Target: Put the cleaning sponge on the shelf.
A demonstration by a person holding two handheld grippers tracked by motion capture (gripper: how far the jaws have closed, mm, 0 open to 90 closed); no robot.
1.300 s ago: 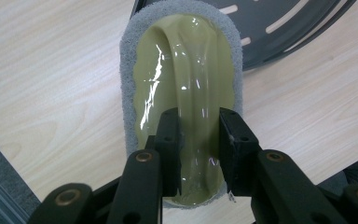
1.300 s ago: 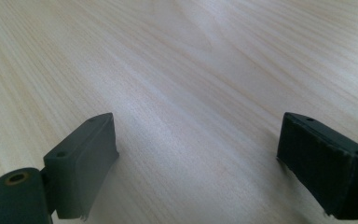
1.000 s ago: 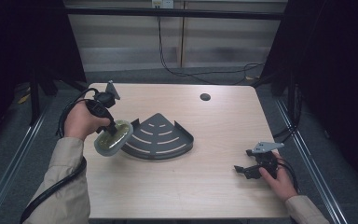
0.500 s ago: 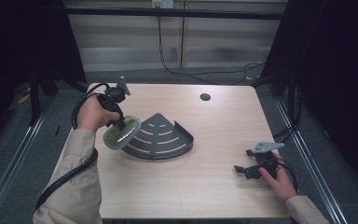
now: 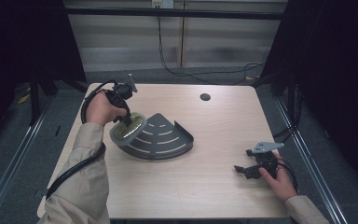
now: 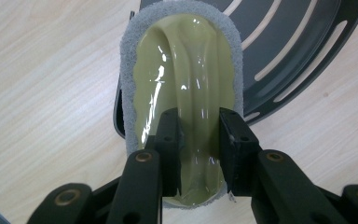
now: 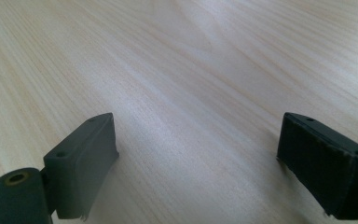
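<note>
Left tongs (image 6: 198, 135) clamped on the scrubber's (image 6: 186, 70) green handle, pad at the rack's (image 5: 161, 137) left edge (right tongs (image 7: 196, 163) apart, idle on the desk (image 5: 223, 186), well right of rack): keep pad flat, stroke along the slots.

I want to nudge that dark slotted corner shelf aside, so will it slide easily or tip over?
The corner shelf lies flat and low on the smooth wooden table, so it would probably slide rather than tip. Its slotted plate looks thin and rigid, likely fairly light. The scrubber in the left hand-held gripper overlaps one edge and might hold that side.
</note>
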